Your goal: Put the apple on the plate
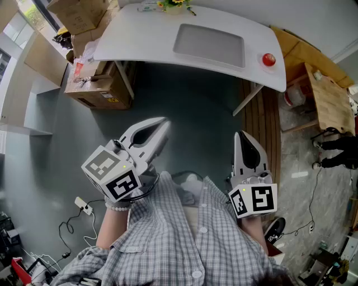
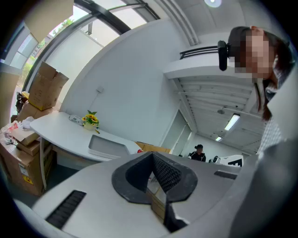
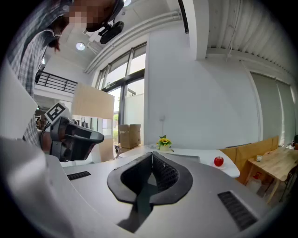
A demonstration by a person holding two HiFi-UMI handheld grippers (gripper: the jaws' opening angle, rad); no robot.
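A red apple (image 1: 269,59) sits on a small white saucer near the right end of the white table (image 1: 140,33); the right gripper view shows the apple (image 3: 218,161) far ahead. A grey rectangular plate (image 1: 208,46) lies in the table's middle. It also appears as a low grey plate (image 2: 107,148) in the left gripper view. Both grippers are held in front of my body, well short of the table. The left gripper (image 1: 164,122) is shut with nothing between its jaws, and so is the right gripper (image 1: 242,136). The left gripper (image 3: 74,135) shows in the right gripper view.
A small pot of yellow flowers (image 1: 174,4) stands at the table's far edge. Cardboard boxes (image 1: 92,84) are stacked left of the table. A wooden table (image 1: 330,100) stands at the right, and someone's legs (image 1: 335,151) are beside it. Cables (image 1: 84,209) lie on the floor.
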